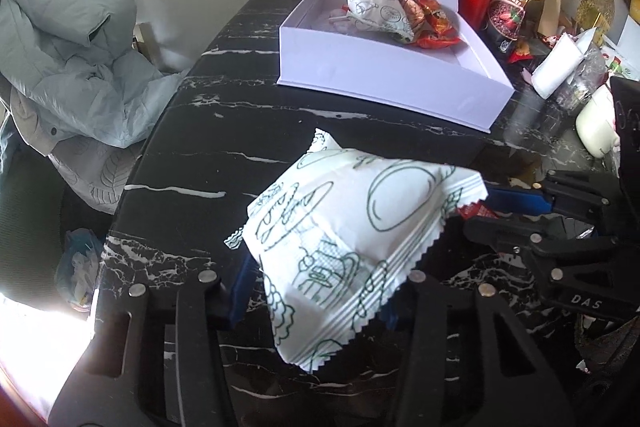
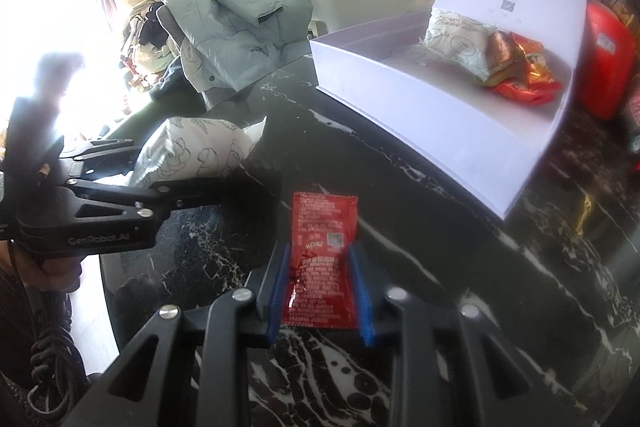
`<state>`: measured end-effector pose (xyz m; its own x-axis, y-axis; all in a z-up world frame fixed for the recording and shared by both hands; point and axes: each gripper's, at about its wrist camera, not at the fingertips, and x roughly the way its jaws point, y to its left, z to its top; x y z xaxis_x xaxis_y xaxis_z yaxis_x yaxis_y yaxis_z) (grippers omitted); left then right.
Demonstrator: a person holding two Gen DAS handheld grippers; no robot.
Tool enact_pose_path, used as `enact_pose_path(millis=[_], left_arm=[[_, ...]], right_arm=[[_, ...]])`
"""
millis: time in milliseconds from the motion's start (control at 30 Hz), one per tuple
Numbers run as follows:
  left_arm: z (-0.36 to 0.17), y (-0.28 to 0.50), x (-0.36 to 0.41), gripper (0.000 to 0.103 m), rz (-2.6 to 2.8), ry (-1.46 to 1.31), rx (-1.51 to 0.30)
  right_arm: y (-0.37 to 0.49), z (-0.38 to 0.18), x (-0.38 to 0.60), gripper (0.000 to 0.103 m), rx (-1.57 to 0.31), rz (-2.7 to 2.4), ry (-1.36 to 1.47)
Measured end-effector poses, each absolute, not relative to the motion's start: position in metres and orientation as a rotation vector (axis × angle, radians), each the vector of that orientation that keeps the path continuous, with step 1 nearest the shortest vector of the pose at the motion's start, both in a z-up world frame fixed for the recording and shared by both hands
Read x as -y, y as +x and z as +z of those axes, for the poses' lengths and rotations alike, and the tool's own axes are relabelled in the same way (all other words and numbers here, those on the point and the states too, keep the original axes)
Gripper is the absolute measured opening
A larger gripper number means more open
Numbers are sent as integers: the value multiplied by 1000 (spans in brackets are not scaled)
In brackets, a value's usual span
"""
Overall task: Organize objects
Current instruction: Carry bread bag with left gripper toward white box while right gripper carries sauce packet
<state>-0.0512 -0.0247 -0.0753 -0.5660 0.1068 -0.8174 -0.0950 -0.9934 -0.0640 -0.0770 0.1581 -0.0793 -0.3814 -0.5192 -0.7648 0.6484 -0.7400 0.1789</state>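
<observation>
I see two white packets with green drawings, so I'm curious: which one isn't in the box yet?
The white packet gripped in the left claw, held above the black marble table. The other white packet already lies inside the open white box, beside orange wrappers.

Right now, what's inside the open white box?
The white box holds a white printed snack packet, red-orange wrappers beside it, and something small and pale at its left. Whatever lies beneath the packets is covered.

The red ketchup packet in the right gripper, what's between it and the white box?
Only bare black marble table lies between the ketchup packet and the white box, seen in the right wrist view.
</observation>
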Motion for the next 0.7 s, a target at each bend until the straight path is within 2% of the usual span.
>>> enact_pose_path(millis=[700], left_arm=[[-15, -37, 26, 47, 2787, -1234, -5]], right_arm=[[-70, -28, -145, 29, -242, -2133, 960]])
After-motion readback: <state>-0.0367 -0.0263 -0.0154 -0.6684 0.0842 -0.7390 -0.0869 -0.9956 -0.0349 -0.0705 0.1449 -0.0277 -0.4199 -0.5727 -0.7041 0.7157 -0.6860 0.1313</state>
